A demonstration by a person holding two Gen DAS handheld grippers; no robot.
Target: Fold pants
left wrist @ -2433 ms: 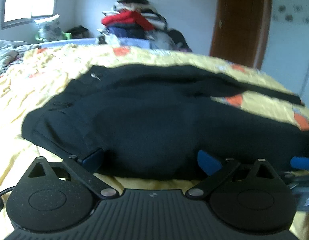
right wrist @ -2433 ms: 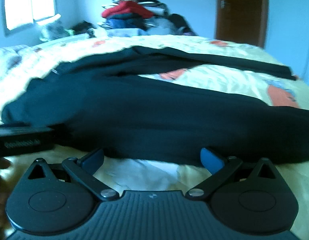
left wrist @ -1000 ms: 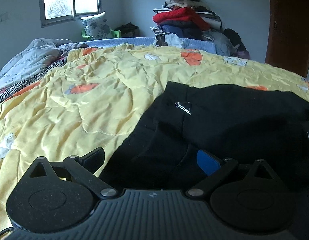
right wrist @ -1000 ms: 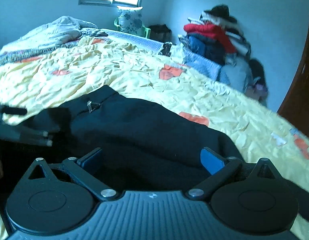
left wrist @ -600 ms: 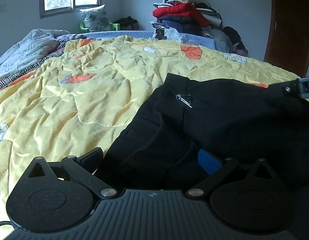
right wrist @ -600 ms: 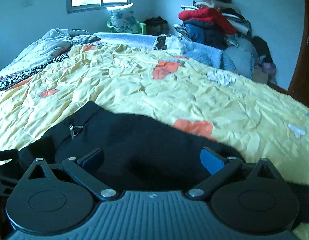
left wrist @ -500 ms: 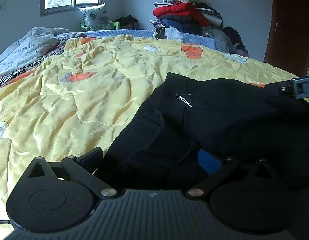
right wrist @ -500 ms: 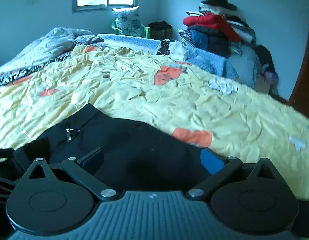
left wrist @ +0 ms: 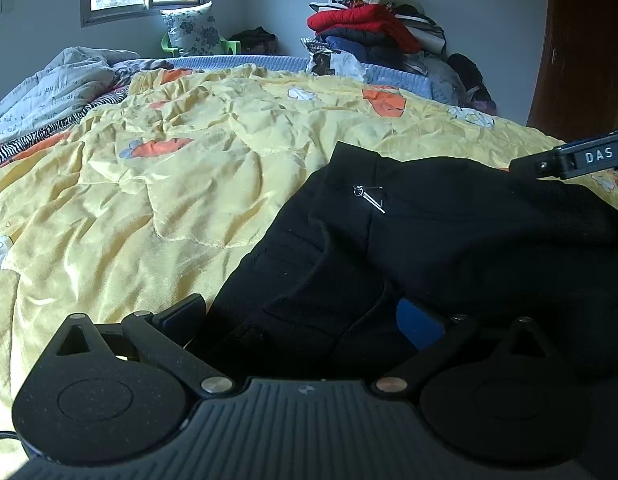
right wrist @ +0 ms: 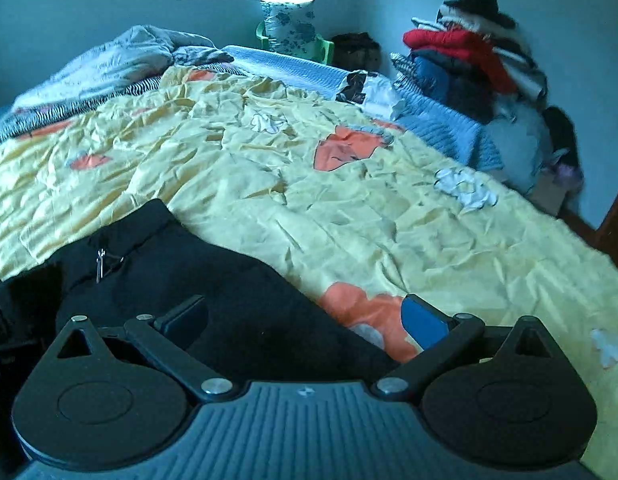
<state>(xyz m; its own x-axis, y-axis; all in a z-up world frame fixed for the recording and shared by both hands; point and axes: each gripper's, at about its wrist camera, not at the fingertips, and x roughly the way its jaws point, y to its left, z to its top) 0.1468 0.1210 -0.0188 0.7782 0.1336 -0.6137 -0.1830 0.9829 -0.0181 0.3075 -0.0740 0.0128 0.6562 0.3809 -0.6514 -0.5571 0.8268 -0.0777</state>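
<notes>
Black pants [left wrist: 449,240] lie on a yellow quilt [left wrist: 169,200], with a silver zipper pull [left wrist: 369,198] near the waist corner. My left gripper [left wrist: 301,316] is open and low over the waist end, with bunched black cloth between its wide-apart blue pads. In the right wrist view the pants [right wrist: 229,300] fill the lower left, zipper pull [right wrist: 100,264] showing. My right gripper [right wrist: 305,316] is open over the pants' far edge, its right pad above the quilt [right wrist: 349,200]. The right gripper's body, labelled DAS [left wrist: 581,158], pokes in at the left view's right edge.
A tall pile of clothes [left wrist: 373,28] stands past the bed's far side. A grey duvet [left wrist: 61,80] is bunched at the far left. A flowered pillow rests on a green chair [right wrist: 293,36] under the window. A brown door [left wrist: 581,48] is at the right.
Both grippers have swung from facing the spread-out pants to the waist end. In the last half second the right view turned right, so the pants slid left; the left gripper barely moved.
</notes>
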